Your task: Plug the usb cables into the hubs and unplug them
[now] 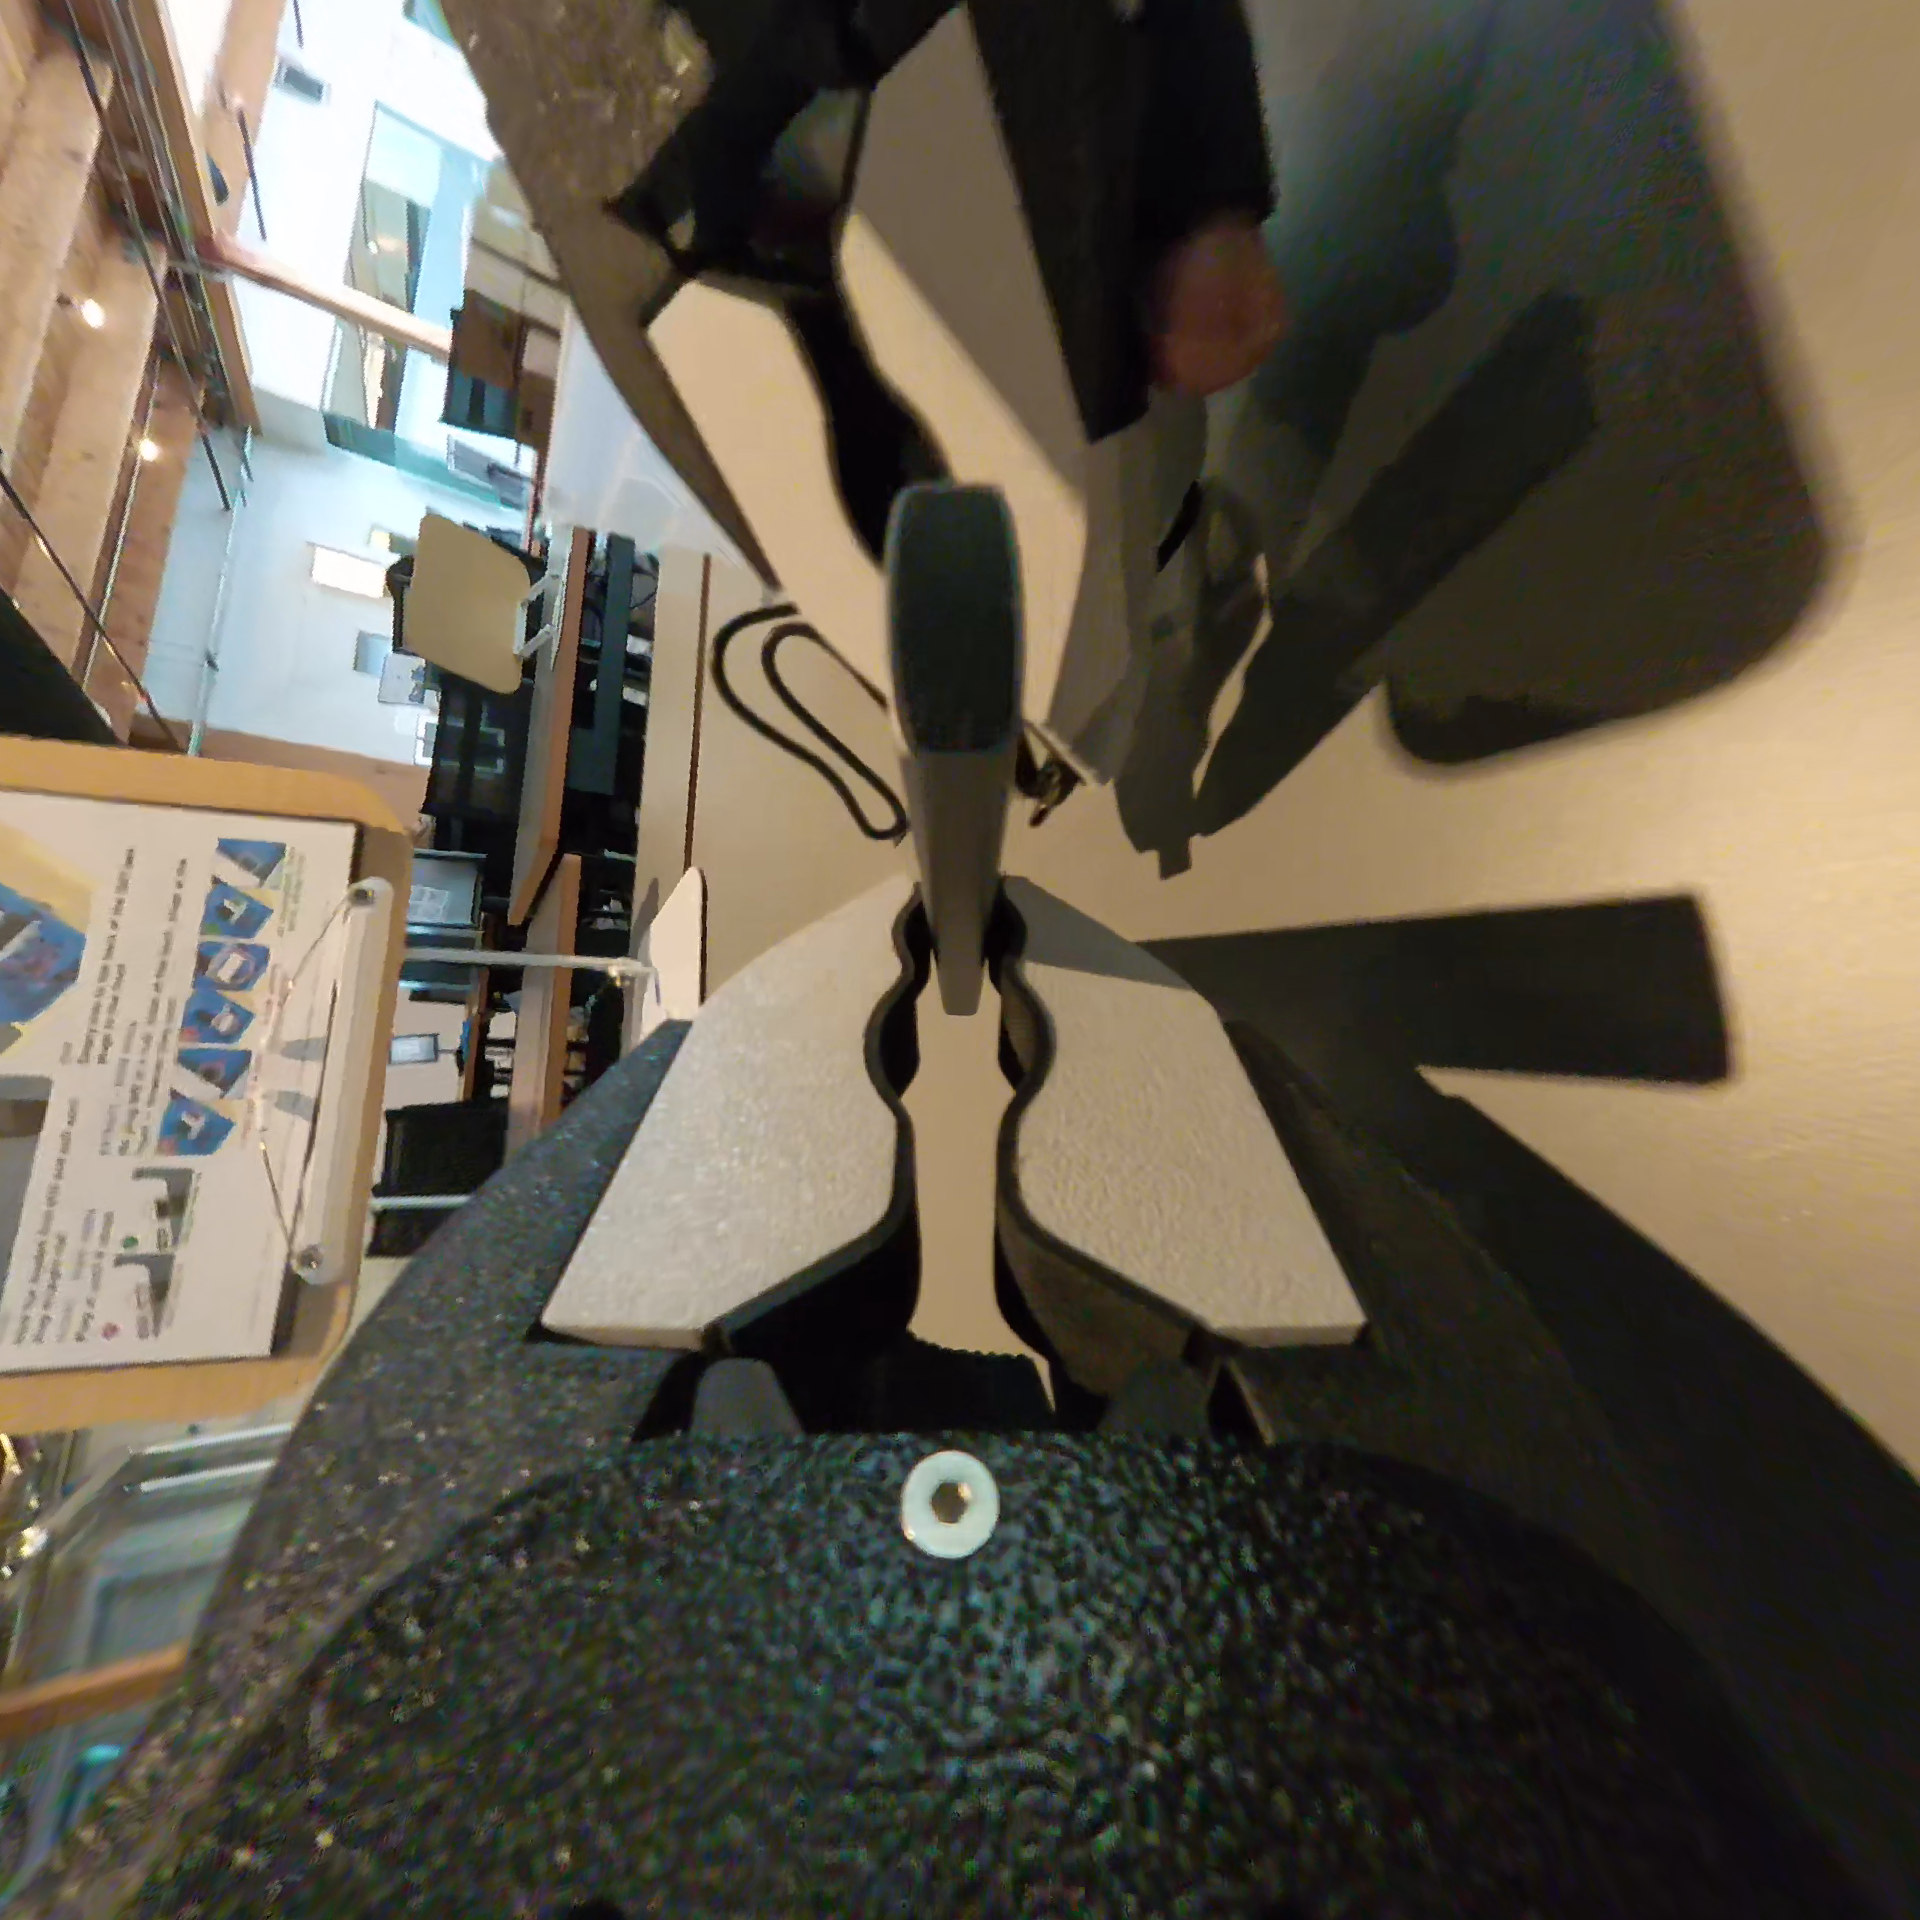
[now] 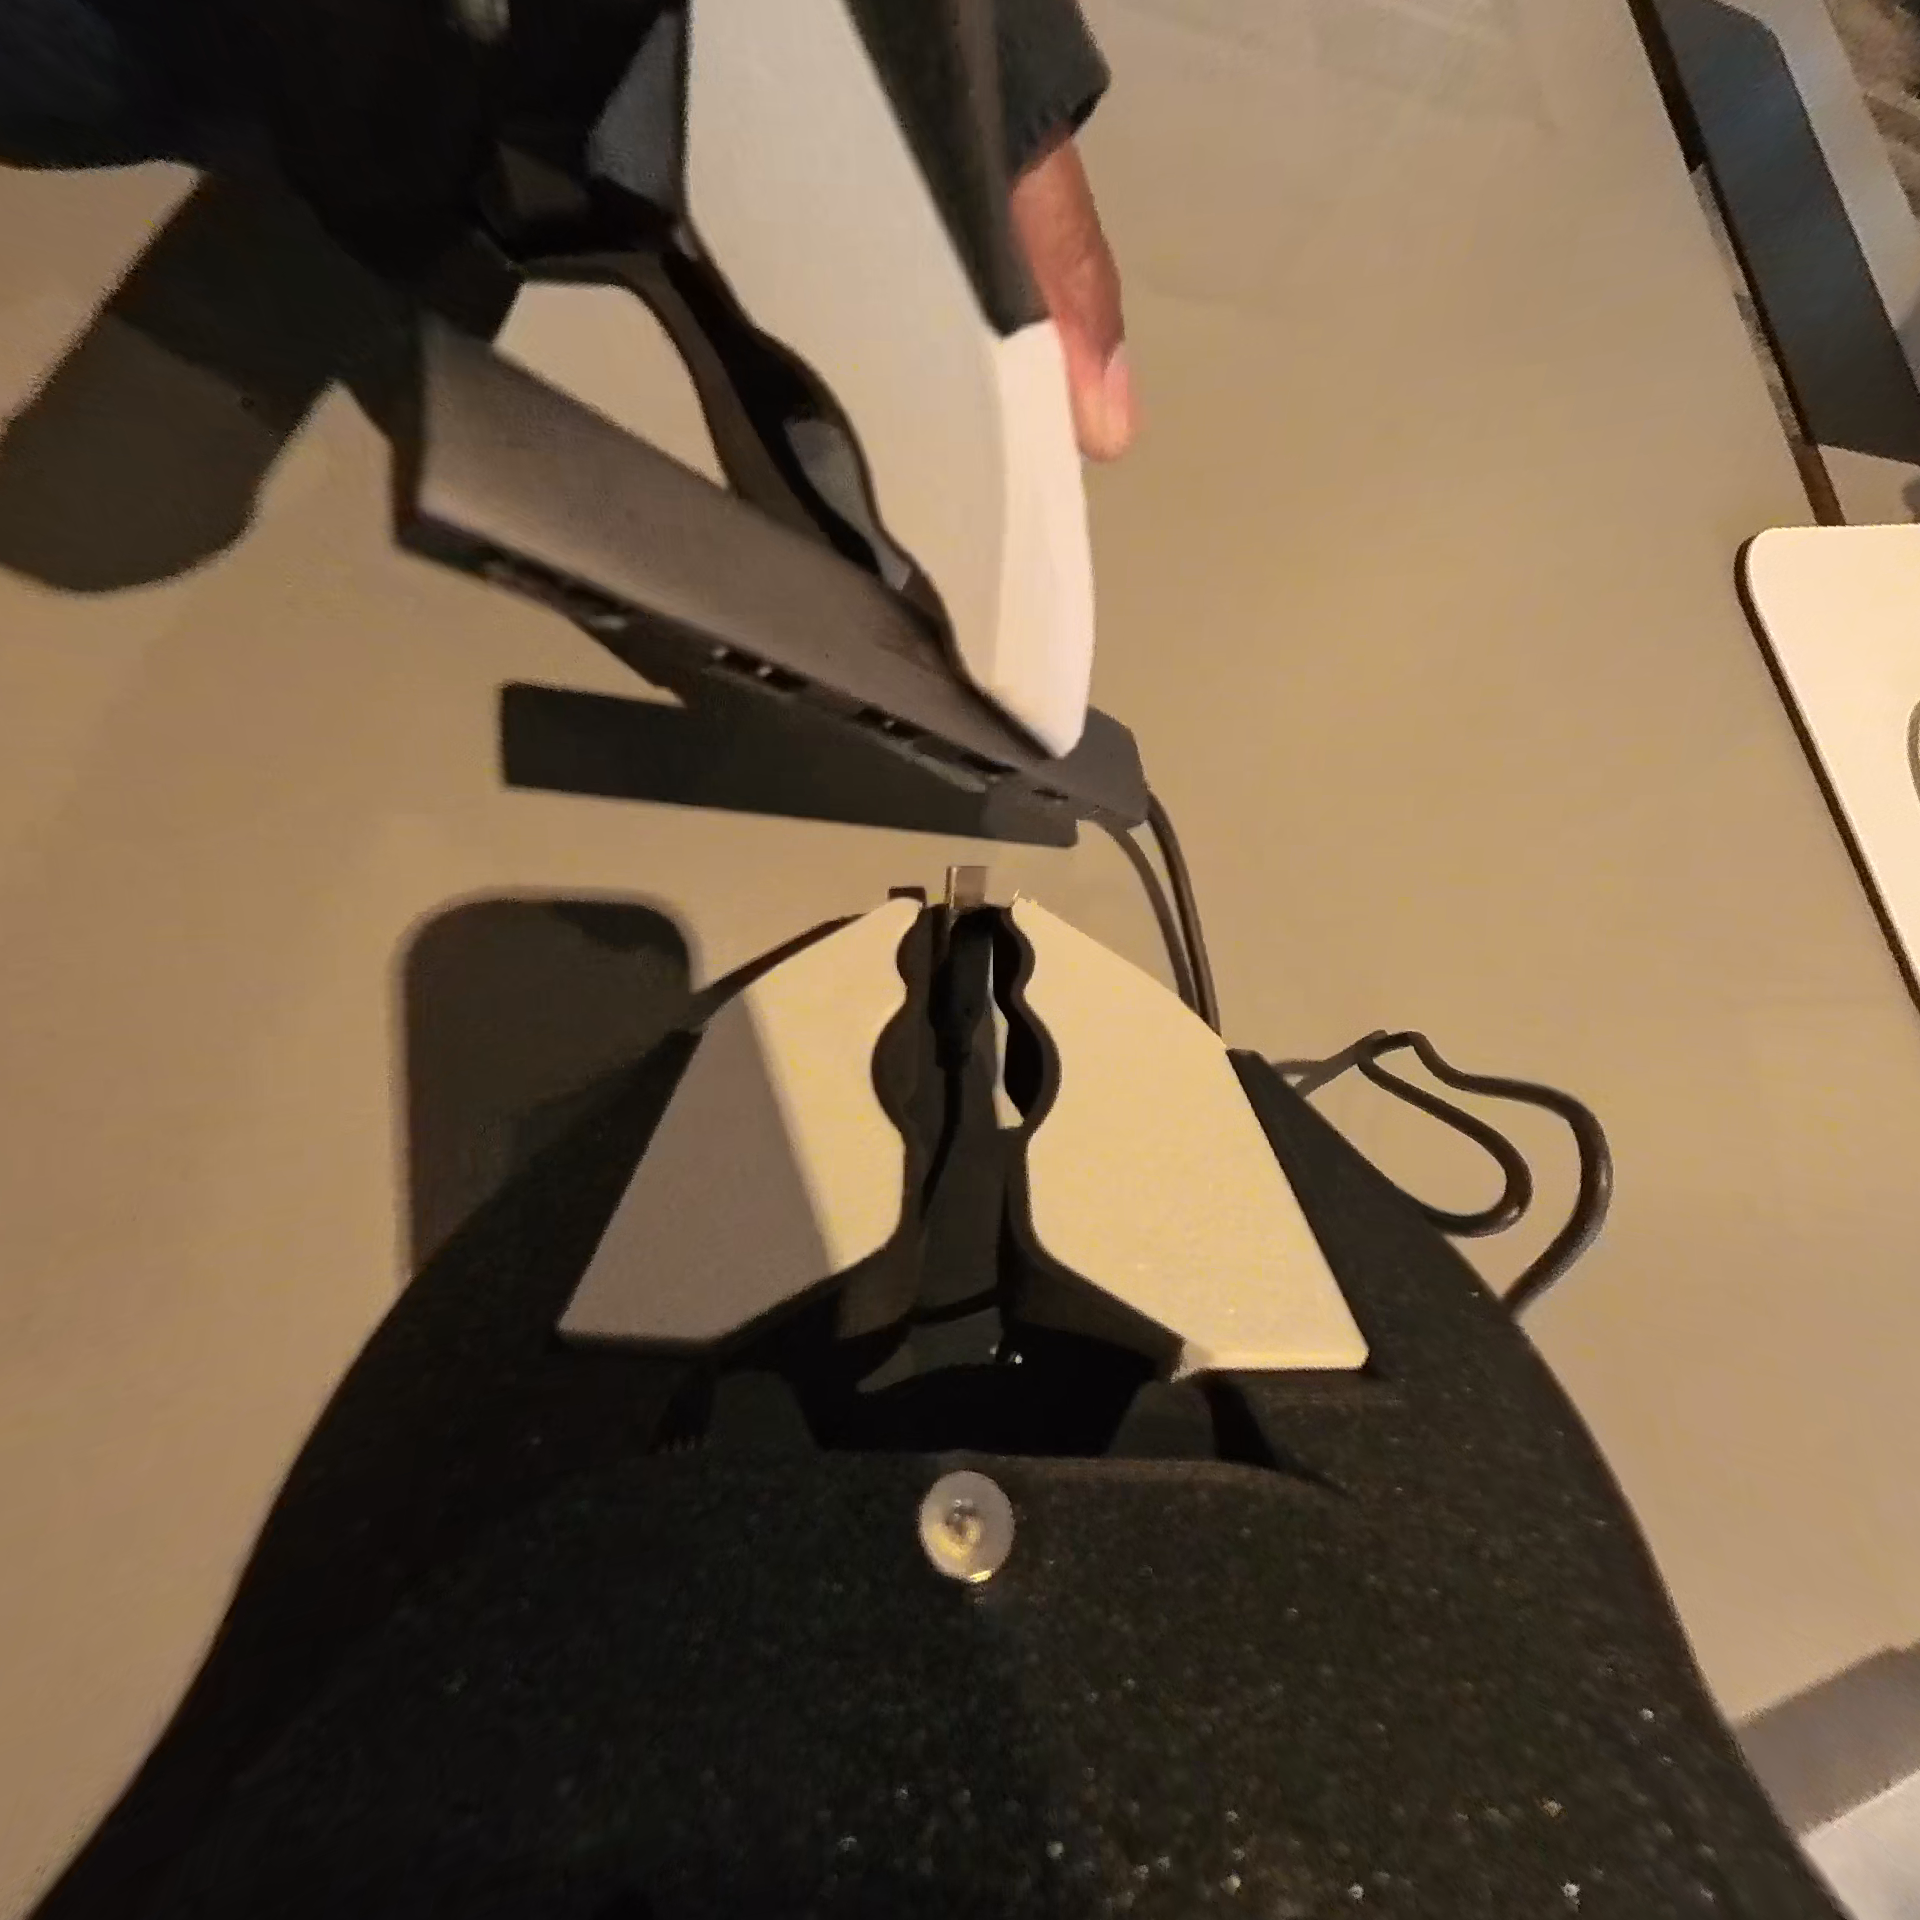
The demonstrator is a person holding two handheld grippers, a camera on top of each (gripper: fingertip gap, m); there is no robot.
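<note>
Below, a beige tabletop (image 2: 1403, 623) — beyond, a clipboard (image 1: 343, 1039), office desks (image 1: 551, 707).

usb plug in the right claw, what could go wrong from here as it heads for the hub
The USB plug sticks out only slightly past the right claw, so it may slip back on contact. The hub hangs tilted in the left claw, pinched at one end, so pushing could pivot it or misalign the port.
</note>
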